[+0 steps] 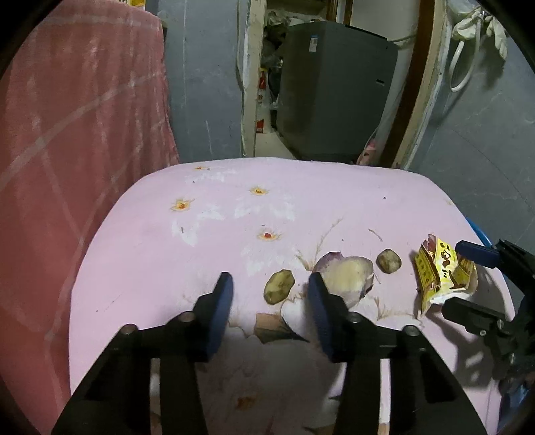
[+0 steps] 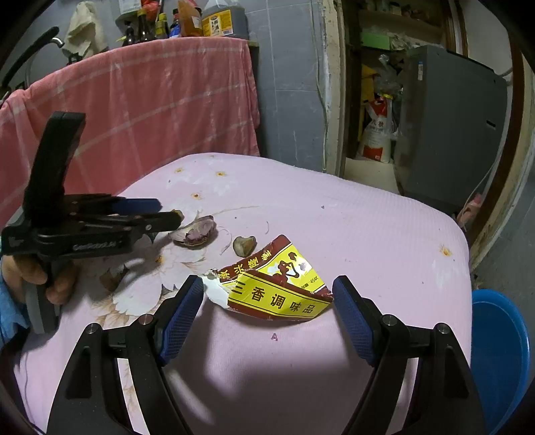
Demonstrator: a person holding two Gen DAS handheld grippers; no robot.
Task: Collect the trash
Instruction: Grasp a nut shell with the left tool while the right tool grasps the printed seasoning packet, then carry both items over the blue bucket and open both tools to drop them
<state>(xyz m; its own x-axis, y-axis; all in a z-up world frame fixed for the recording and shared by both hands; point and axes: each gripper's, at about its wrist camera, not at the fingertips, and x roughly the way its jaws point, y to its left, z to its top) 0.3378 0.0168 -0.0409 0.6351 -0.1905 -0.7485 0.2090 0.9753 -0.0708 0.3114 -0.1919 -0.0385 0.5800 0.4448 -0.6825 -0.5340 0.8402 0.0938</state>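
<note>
A torn yellow and red seasoning packet (image 2: 277, 289) lies on the pink floral cloth (image 2: 367, 234); it also shows in the left wrist view (image 1: 441, 272). My right gripper (image 2: 267, 301) is open, its fingers on either side of the packet's near edge. A brown peel piece (image 1: 279, 286) lies between the tips of my open left gripper (image 1: 271, 291). An onion skin (image 1: 347, 272) lies by its right finger, a second brown piece (image 1: 388, 260) beyond. In the right wrist view the onion skin (image 2: 197, 231) and brown piece (image 2: 244, 245) lie behind the packet.
A pink towel (image 1: 77, 150) hangs at the left. A blue bin (image 2: 500, 354) stands below the table's right edge. A grey appliance (image 1: 334, 90) sits in the doorway behind. Bottles (image 2: 187, 21) stand on a shelf above the towel.
</note>
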